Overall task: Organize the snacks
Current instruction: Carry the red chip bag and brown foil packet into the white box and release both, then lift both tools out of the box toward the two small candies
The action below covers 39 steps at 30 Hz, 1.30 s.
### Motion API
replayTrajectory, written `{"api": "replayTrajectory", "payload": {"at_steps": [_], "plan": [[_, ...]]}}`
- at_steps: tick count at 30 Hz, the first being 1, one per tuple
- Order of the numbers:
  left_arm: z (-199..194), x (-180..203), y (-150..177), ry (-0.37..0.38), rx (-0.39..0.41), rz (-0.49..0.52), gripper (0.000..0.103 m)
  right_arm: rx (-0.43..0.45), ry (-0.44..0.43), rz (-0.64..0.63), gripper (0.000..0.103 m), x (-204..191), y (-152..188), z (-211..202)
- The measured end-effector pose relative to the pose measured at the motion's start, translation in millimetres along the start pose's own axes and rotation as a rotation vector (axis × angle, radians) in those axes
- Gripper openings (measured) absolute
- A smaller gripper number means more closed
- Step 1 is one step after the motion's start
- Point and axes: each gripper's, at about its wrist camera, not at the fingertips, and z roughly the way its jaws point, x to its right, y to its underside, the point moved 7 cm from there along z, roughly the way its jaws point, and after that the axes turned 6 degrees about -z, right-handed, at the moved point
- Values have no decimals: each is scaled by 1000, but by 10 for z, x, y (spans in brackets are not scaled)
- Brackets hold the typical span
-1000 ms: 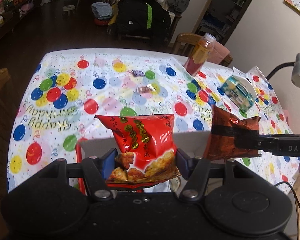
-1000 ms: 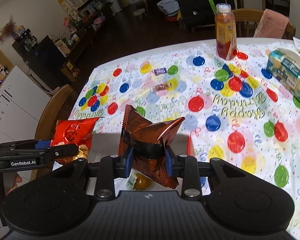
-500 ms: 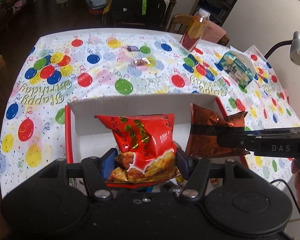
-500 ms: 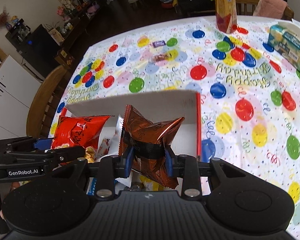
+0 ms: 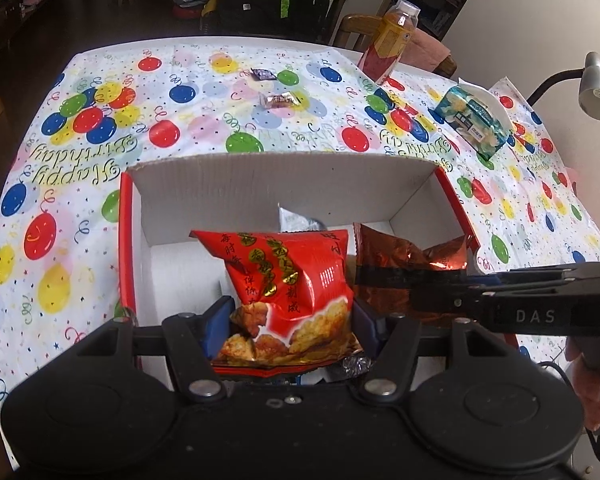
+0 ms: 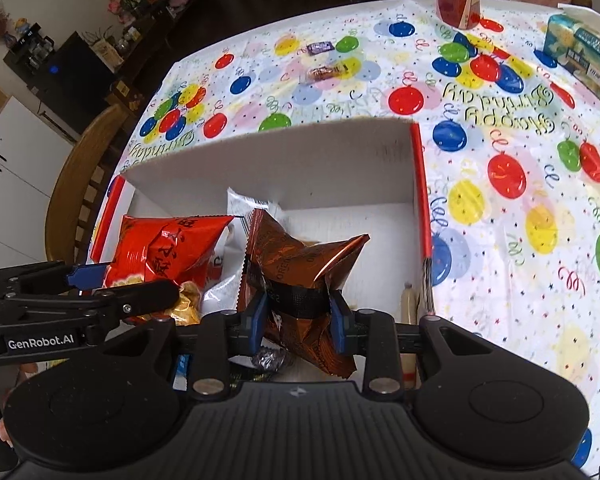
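Note:
My left gripper (image 5: pixel 288 324) is shut on a red snack bag (image 5: pixel 288 280), held inside the open white cardboard box with red sides (image 5: pixel 284 176). My right gripper (image 6: pixel 298 312) is shut on a brown foil snack bag (image 6: pixel 300 264), just right of the red bag (image 6: pixel 164 248) and also over the box (image 6: pixel 300 160). In the left wrist view the right gripper (image 5: pixel 452 292) comes in from the right with the brown bag (image 5: pixel 396 256). A white packet (image 6: pixel 244 204) and other small wrapped snacks lie on the box floor. Two small wrapped candies (image 5: pixel 278 100) (image 5: pixel 262 75) lie on the tablecloth beyond the box.
The table wears a balloon-print birthday cloth (image 5: pixel 80 128). A juice bottle (image 5: pixel 390 40) stands at the far edge, a tissue pack (image 5: pixel 474 120) to its right, and a desk lamp (image 5: pixel 596 88) at far right. Wooden chairs (image 6: pixel 80 176) ring the table.
Both grippers have come down and forward with their bags, from above the near box wall to inside the box. Both stay shut on their bags.

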Motion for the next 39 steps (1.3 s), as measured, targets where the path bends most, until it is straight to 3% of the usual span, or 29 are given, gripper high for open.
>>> {"api": "replayTrajectory", "payload": {"at_steps": [12, 17, 22, 24, 28, 36, 39], "plan": [[-127, -13, 201, 38, 9, -43, 61, 4, 1, 19, 33, -7, 169, -32], [-51, -33, 254, 44, -33, -48, 62, 4, 9, 30, 34, 0, 186, -45], [-64, -27, 288, 40, -39, -34, 66, 10, 24, 36, 46, 15, 209, -101], [-79, -26, 294, 38, -38, -32, 68, 19, 38, 37, 58, 26, 221, -136], [-146, -17, 295, 39, -16, -21, 88, 33, 43, 41, 60, 38, 231, -216], [-307, 79, 227, 40, 32, 27, 88, 76, 50, 12, 63, -14, 151, -457], [-384, 141, 149, 42, 62, 48, 89, 99, 42, -7, 71, -60, 75, -578]]}}
